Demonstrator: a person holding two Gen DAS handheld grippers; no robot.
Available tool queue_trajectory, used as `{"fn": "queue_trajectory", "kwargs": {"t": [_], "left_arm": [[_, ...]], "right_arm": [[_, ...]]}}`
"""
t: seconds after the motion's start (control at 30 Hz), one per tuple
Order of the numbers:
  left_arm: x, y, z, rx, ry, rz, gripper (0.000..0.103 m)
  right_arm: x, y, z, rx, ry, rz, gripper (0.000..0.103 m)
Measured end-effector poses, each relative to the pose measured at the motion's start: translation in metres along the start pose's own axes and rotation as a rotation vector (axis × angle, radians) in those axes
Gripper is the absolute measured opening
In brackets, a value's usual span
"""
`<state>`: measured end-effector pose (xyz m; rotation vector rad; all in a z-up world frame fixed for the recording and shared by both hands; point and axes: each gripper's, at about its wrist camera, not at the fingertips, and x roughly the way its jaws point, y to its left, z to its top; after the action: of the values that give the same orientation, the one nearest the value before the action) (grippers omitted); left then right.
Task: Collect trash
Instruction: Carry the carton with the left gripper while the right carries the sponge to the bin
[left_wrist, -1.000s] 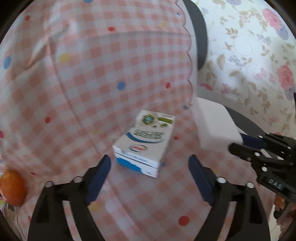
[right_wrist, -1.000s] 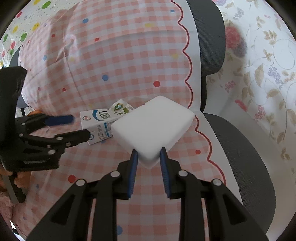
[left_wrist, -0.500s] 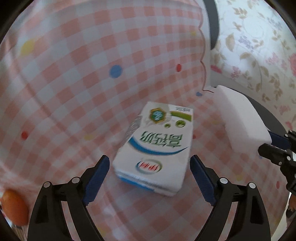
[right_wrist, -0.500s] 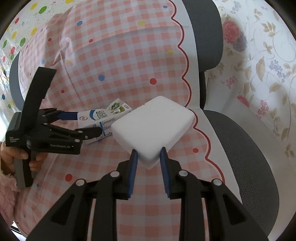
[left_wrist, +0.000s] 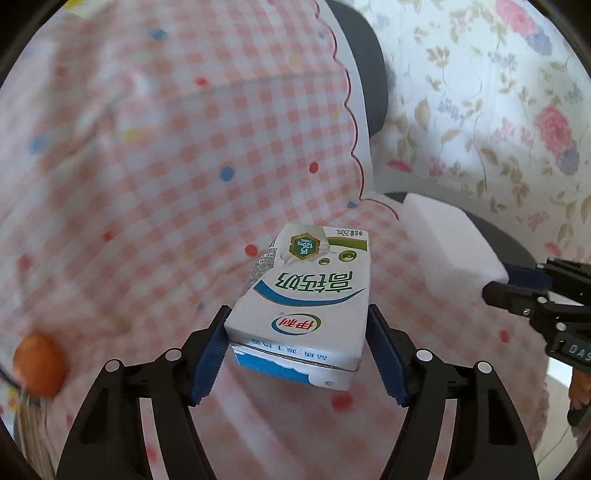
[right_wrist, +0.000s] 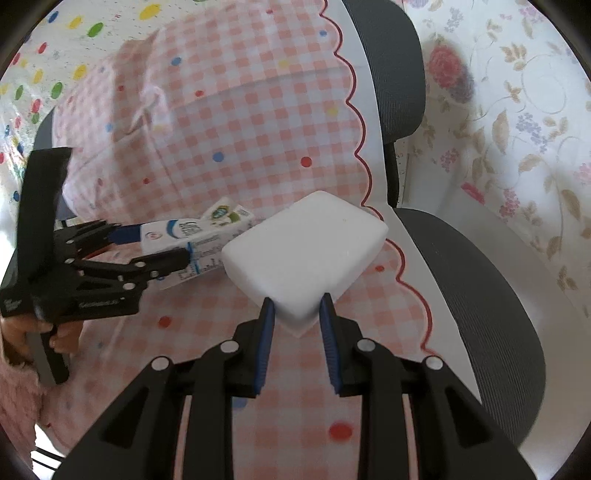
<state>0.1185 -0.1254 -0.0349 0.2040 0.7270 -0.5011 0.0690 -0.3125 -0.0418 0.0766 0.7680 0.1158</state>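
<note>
Two black grippers with blue finger pads each hold one piece of trash above a chair seat. At the lower centre of the left wrist view, the left gripper (left_wrist: 297, 350) is clamped on a white rectangular milk carton with blue and green print (left_wrist: 308, 295), its pads pressing the carton's two long sides near the end closest to the camera. The carton lies flat between the fingers and points away toward the middle of the frame. At the right edge of that view the right gripper (left_wrist: 517, 286) reaches in from the side, closed on a white rectangular foam block (left_wrist: 448, 245) that sits just to the right of the carton.

In the right wrist view, the right gripper (right_wrist: 295, 317) pinches the near corner of the foam block (right_wrist: 306, 253) at the centre of the frame. The left gripper (right_wrist: 155, 243) comes in from the left edge with the carton (right_wrist: 192, 234) between its fingers, the carton's far end just beside the block.

Beneath both lies a pink and white checked cloth with coloured dots and a red scalloped edge (right_wrist: 258, 122), draped over a black mesh office chair (right_wrist: 476, 295). An orange round object (left_wrist: 40, 363) sits at the lower left of the left wrist view. Floral patterned fabric (left_wrist: 498, 92) fills the upper right.
</note>
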Motion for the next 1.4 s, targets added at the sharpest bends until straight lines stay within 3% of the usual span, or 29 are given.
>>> {"fn": "queue_trajectory", "kwargs": {"t": [0.3,0.43,0.67,0.9,1.1,1.4], "left_arm": [[-0.085,-0.020,-0.063,-0.120,-0.078,0.061,0.071],[-0.112,-0.030,-0.084,-0.152,-0.104,0.042,0.071],[-0.142,-0.067,-0.109,-0.116,-0.126,-0.005,0.072],[-0.152,-0.126,-0.129,-0.049,-0.109,-0.108,0.072],[-0.146,-0.175,-0.136,0.030,-0.079,-0.217,0.072],[-0.113,-0.229,-0.133,0.085,-0.003,-0.350,0.072]], "right_arm": [[-0.050,0.030,-0.045,-0.016,0.002,-0.003,0.025],[-0.075,0.041,-0.065,-0.028,-0.003,-0.021,0.025],[-0.119,0.049,-0.094,-0.017,-0.022,-0.051,0.025],[-0.169,0.041,-0.135,-0.019,-0.020,-0.142,0.025],[-0.205,0.010,-0.179,0.034,0.034,-0.246,0.025],[-0.220,-0.033,-0.224,0.152,0.087,-0.309,0.026]]}}
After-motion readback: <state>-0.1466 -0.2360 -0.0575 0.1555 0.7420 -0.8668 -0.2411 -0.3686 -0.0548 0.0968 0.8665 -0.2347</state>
